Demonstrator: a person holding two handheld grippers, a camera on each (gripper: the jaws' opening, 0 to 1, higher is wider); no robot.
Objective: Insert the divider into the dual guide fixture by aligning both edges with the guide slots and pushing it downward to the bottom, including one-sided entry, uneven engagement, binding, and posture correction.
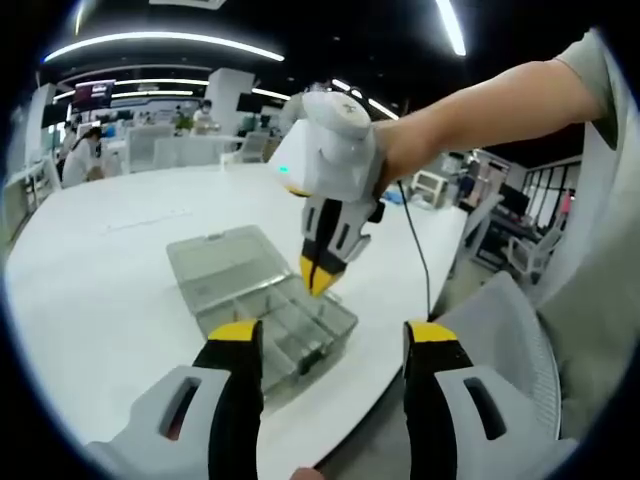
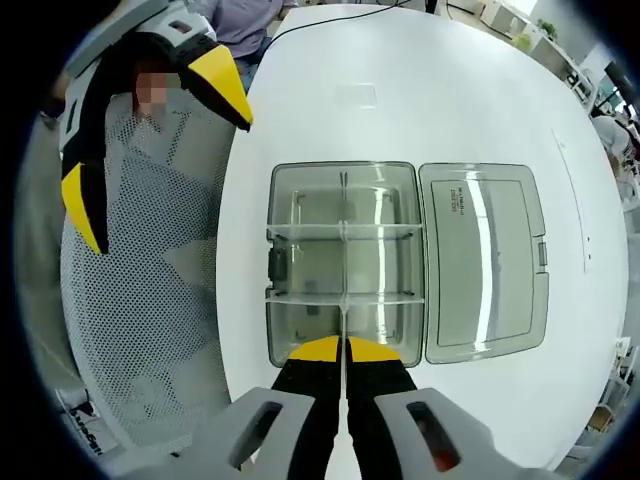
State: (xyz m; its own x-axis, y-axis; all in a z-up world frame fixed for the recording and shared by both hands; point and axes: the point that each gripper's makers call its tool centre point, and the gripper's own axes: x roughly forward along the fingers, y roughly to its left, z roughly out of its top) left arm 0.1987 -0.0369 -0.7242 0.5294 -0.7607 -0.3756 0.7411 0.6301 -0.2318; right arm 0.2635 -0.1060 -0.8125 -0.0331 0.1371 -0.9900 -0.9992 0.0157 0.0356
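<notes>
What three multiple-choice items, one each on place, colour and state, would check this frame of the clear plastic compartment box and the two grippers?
1. Where does the hinged lid lie relative to the clear plastic compartment box in the right gripper view?
A. Flat on the white table, to the right
B. Closed on top
C. On the mesh chair

2. What colour are the tips of the left gripper?
A. Red
B. Yellow
C. Blue

3. How do the jaws of the right gripper stand?
A. Wide apart
B. One missing
C. Shut on a thin clear divider

Answers: 1 A, the lid lies open beside the box. 2 B, both tips are yellow. 3 C, the tips pinch the thin sheet above the box.
</notes>
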